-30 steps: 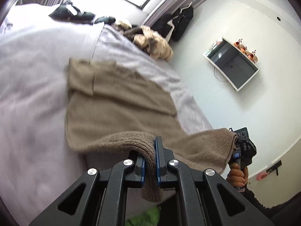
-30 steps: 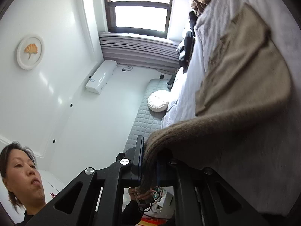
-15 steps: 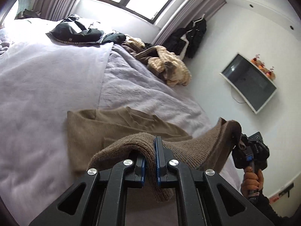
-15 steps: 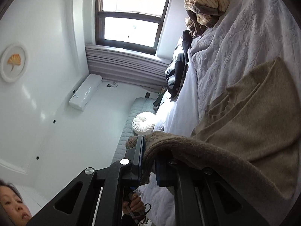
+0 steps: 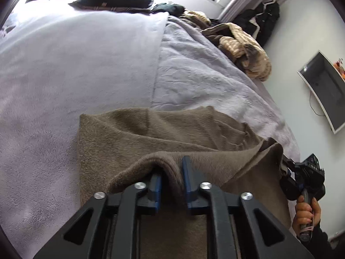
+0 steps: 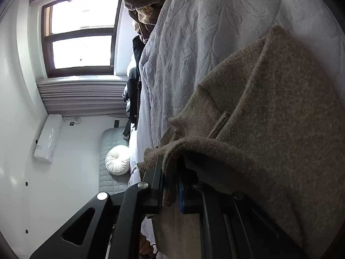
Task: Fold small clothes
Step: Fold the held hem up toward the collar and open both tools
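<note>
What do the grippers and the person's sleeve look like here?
Both the left gripper and the right gripper have matte black angular arms with triangular cutouts, silver round bolts and blue pads inside the jaws. The sleeve is dark. No cables visible.

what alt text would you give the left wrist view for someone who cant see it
The left gripper, its jaws just opening, has the folded edge of a brown knit garment loose between its blue pads on a pale lilac bed cover. At far right the right gripper holds the garment's other corner.
</note>
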Demonstrator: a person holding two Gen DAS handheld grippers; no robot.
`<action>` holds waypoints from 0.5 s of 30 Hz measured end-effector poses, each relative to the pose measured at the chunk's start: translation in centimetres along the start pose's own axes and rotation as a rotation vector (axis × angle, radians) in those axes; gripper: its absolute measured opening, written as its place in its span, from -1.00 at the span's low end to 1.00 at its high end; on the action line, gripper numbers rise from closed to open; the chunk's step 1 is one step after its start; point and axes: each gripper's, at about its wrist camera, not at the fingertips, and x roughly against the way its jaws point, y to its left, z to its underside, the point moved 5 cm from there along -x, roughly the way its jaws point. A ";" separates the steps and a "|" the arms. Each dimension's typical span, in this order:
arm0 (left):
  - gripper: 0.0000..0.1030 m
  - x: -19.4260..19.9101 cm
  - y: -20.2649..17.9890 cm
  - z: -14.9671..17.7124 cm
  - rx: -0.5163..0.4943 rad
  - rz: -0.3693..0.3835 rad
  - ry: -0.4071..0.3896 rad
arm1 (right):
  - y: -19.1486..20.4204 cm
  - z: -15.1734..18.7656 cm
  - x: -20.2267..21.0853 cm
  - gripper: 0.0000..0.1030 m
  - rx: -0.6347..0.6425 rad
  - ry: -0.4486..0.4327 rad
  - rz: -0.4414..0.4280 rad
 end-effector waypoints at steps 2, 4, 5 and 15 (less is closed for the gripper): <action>-0.47 -0.2 0.3 -0.1 0.018 0.018 -0.007 | -0.1 -0.7 0.2 -0.72 -0.007 -0.017 -0.015; -0.47 -0.1 0.2 -0.3 0.014 0.017 -0.009 | -0.1 -1.4 0.9 -0.71 -0.024 -0.050 -0.028; -0.47 0.0 0.0 -0.5 0.010 0.012 -0.011 | -0.1 -1.8 1.1 -0.70 -0.035 -0.064 -0.029; 0.71 4.0 -0.5 -2.1 -0.013 -0.057 -0.146 | 2.1 -2.7 2.7 -0.01 0.047 -0.113 0.070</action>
